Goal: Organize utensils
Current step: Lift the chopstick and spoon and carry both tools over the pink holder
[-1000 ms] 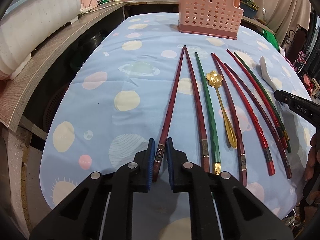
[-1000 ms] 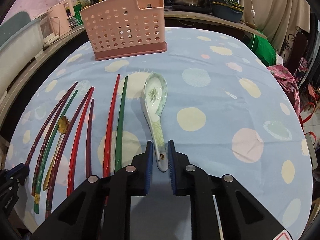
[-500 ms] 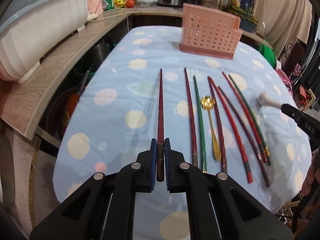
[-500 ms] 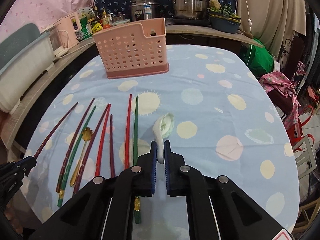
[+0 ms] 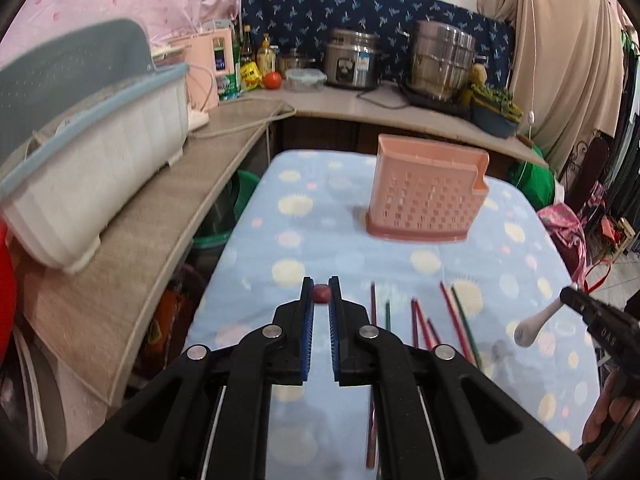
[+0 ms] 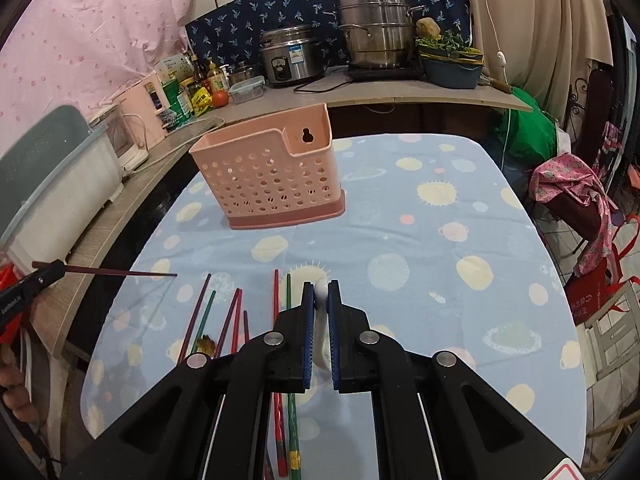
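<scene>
Above the near half of the cloth-covered counter (image 6: 440,240) we hold both claws up off the surface. Our left claw (image 5: 321,296) is clamped on a dark red chopstick (image 5: 321,293); in its own view we see only the round end between the blue pads, while the right view shows the stick (image 6: 120,272) jutting level from the claw at the far left, out over the counter's left edge and the first of the lying sticks. Our right claw (image 6: 321,292) is closed on the handle of a white ceramic spoon (image 6: 321,320), which runs down between the pads; the left view shows it sticking out and down from that claw at the right, over the cloth. Below us the remaining chopsticks (image 6: 236,320), red, green and dark, lie side by side on the near left part of the counter, with a small gold spoon (image 6: 206,342) among them. At the far side stands the pink perforated holder (image 6: 272,176), upright, well apart from the sticks and set left of centre. Between holder and sticks, and across the whole right half, we see only the spotted cloth. A wooden ledge (image 5: 160,216) runs close along the left edge with a white bin (image 5: 92,176) on it.
</scene>
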`<state>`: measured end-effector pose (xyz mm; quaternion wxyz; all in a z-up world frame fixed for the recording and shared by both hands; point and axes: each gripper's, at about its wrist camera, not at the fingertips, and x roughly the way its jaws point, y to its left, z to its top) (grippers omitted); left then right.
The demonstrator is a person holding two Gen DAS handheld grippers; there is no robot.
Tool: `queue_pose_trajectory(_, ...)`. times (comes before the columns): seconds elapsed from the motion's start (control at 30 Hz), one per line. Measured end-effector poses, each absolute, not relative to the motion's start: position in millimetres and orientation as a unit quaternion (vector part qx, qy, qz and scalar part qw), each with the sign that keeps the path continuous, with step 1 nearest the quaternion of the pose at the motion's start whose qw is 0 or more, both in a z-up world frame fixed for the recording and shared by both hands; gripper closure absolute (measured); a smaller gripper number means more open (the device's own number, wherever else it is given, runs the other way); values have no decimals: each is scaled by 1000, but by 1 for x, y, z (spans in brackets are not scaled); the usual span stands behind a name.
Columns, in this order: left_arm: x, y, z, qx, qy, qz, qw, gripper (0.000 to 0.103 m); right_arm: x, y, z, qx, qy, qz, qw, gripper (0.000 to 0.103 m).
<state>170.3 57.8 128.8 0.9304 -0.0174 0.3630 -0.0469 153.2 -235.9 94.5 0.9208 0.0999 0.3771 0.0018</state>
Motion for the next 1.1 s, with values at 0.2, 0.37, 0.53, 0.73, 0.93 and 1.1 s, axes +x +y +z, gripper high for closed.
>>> queue_pose_trajectory(0.2,212,52,162,-16,339,-50,939,96,182,-243,117,111,360,18,926,97)
queue_pose_trajectory(0.37,240,43,197,-23,319,-67,945,96,212,-251,140,126,344,36,930,97)
queue_pose_trajectory(0.53,264,26,245,-34,277,-91,956,96,252,-255,162,138,325,50,934,96)
queue_pose_trajectory(0.73,291,4,288,-42,226,-107,967,96,298,-256,184,141,300,61,941,96)
queue_pose_trajectory(0.93,325,-14,282,-41,223,-108,968,96,338,-255,174,143,308,66,938,96)
queue_pose_trajectory(1.1,353,-26,249,-36,253,-112,960,96,359,-257,142,152,336,61,927,96)
